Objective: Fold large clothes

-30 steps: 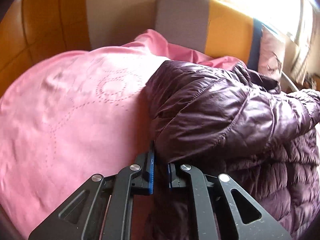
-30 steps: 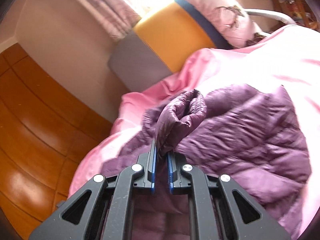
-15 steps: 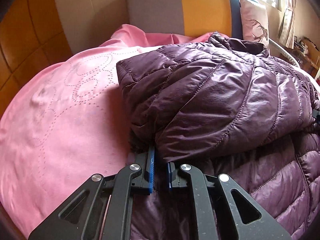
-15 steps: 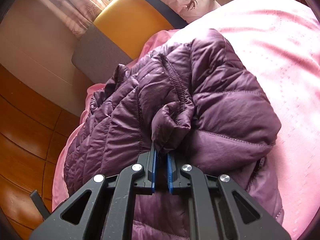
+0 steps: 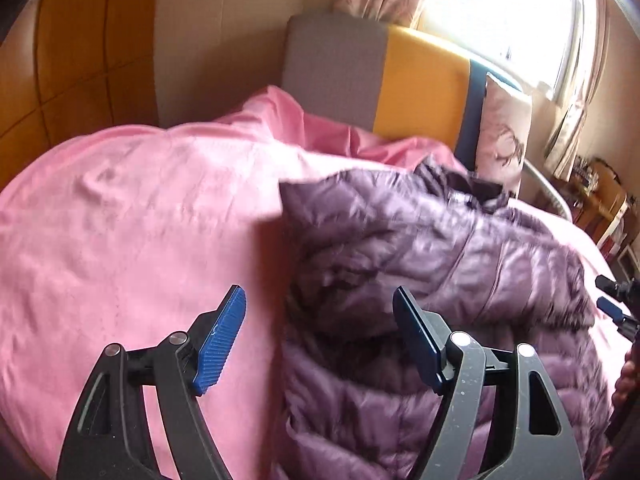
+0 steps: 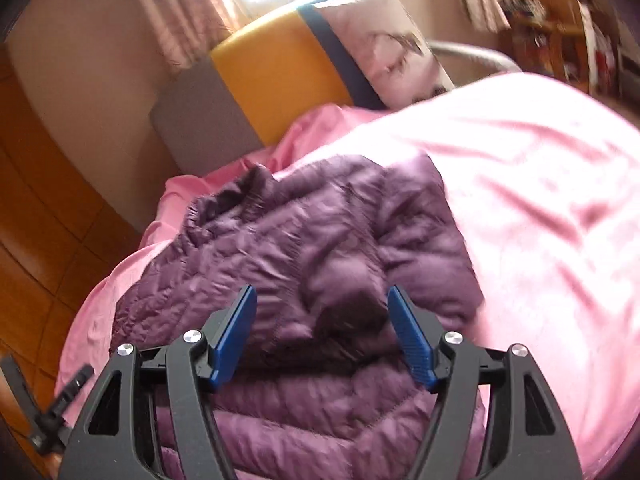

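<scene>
A purple quilted puffer jacket (image 5: 440,264) lies on the pink bed cover (image 5: 120,240), its upper part folded over its lower part. My left gripper (image 5: 318,300) is open and empty above the jacket's left edge. In the right wrist view the jacket (image 6: 320,248) lies the same way, and my right gripper (image 6: 322,296) is open and empty just above the folded part. The right gripper's tips (image 5: 612,300) show at the right edge of the left wrist view. The left gripper (image 6: 52,400) shows at the lower left of the right wrist view.
A grey, yellow and blue headboard (image 5: 380,80) stands behind the bed, with a pale pillow (image 5: 504,136) against it. A bright window (image 5: 500,4) with curtains is behind. Wooden floor (image 6: 36,220) lies left of the bed. A cluttered shelf (image 6: 560,28) stands far right.
Both grippers were shut on the jacket, carried its fold over, then opened and let go. Both have pulled back a little from the jacket.
</scene>
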The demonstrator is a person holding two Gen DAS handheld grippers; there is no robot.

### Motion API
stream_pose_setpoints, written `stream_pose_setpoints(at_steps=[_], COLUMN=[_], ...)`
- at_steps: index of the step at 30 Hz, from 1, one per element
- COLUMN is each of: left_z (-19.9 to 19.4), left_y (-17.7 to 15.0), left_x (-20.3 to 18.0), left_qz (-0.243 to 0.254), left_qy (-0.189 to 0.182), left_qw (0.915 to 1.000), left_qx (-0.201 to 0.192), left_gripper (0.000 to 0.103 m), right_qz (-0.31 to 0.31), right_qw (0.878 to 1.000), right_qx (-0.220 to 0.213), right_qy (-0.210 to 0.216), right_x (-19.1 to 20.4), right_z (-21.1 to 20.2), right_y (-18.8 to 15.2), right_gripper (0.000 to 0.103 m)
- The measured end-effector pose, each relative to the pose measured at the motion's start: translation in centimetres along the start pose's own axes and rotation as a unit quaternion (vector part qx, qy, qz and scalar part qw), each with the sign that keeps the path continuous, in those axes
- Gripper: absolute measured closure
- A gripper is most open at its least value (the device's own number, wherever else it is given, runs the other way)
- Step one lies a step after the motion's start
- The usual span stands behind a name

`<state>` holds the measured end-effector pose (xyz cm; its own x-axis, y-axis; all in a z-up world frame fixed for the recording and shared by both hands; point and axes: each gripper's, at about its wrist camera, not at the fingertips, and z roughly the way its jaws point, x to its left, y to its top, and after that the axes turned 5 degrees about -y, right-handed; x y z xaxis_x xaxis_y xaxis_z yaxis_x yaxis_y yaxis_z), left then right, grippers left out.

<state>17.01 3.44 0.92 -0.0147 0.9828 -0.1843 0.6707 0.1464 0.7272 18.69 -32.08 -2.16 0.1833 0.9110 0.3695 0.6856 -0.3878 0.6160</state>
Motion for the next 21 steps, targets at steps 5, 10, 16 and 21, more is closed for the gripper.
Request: stream_pose_setpoints(at_steps=[5,10,16,21], left_z=[1.4,2.3,4.1,5.5], left_y=[2.3,2.8,2.9,3.0], left_x=[-2.9,-5.5,-6.3,-6.4], left_qz=[0.031,0.07,0.081,0.085], left_qy=[-0.004,-0.012,-0.019,-0.022], left_qw=[0.9995,0.9973,0.9965,0.9961], left_qx=[-0.009,-0.017,-0.007,0.002], left_gripper=[0.028,0.028,0.028,0.028], right_qz=[-0.067,-0.08,-0.083,-0.085], right_qw=[0.998,0.996,0.995,0.994], right_qx=[0.006,0.017,0.023,0.031], right_qy=[-0.02,-0.036,-0.049,-0.057], right_x=[3.9,4.7,4.1,3.5], right_z=[2.7,5.4,7.1,8.2], right_y=[0.6,1.4,1.8,2.0], right_gripper=[0.03,0.027,0.026,0.026])
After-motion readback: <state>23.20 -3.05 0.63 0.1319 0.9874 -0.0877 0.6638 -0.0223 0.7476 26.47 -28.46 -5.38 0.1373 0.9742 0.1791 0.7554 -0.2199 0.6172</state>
